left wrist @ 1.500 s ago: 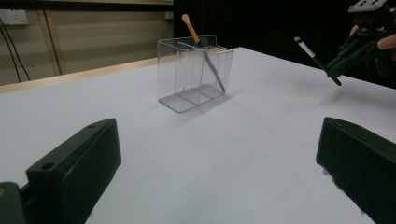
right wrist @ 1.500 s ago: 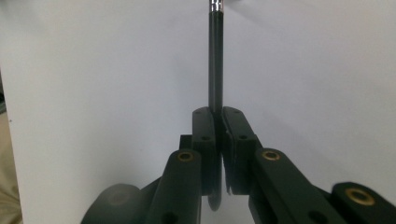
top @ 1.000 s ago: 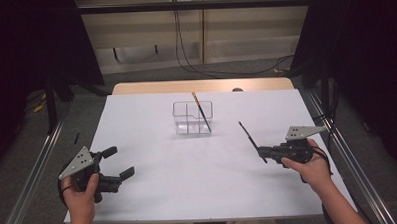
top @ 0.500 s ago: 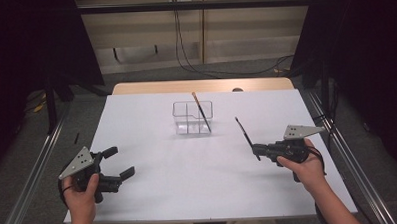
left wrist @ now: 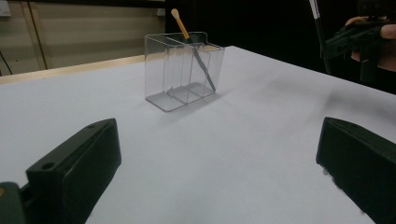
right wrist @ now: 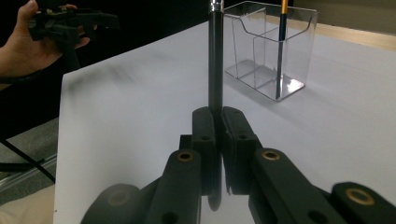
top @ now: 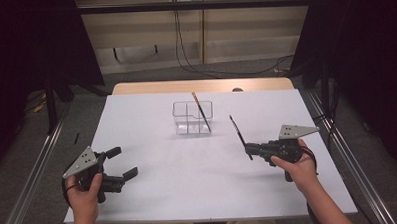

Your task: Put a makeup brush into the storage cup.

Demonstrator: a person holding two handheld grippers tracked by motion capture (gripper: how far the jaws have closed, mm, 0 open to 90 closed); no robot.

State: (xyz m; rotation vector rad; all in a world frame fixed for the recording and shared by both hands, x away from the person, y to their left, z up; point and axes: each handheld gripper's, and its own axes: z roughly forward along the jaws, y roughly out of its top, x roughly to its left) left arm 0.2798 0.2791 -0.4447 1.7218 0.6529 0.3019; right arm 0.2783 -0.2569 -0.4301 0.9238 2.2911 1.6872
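A clear plastic holder point(top: 187, 125) with several compartments stands at the middle of the white table, and a tan-tipped brush point(top: 200, 111) leans in its right part. My right gripper point(top: 249, 150) hovers to the holder's right, shut on the lower end of a thin black brush point(top: 239, 133) that slants up and away. In the right gripper view the jaws point(right wrist: 217, 121) pinch the black brush point(right wrist: 215, 60), with the holder point(right wrist: 273, 51) beyond. My left gripper point(top: 124, 161) sits at the front left, open and holding nothing. Its view faces the holder point(left wrist: 184, 70).
The white table sheet point(top: 159, 193) ends in a wooden strip point(top: 200, 86) at the far side. Metal rails point(top: 33, 168) run along both sides. Cables hang on the wall behind. In the left gripper view the right gripper point(left wrist: 350, 35) is seen at the top right.
My right hand has shifted slightly left toward the holder, carrying the black brush with it. The left hand has stayed where it was.
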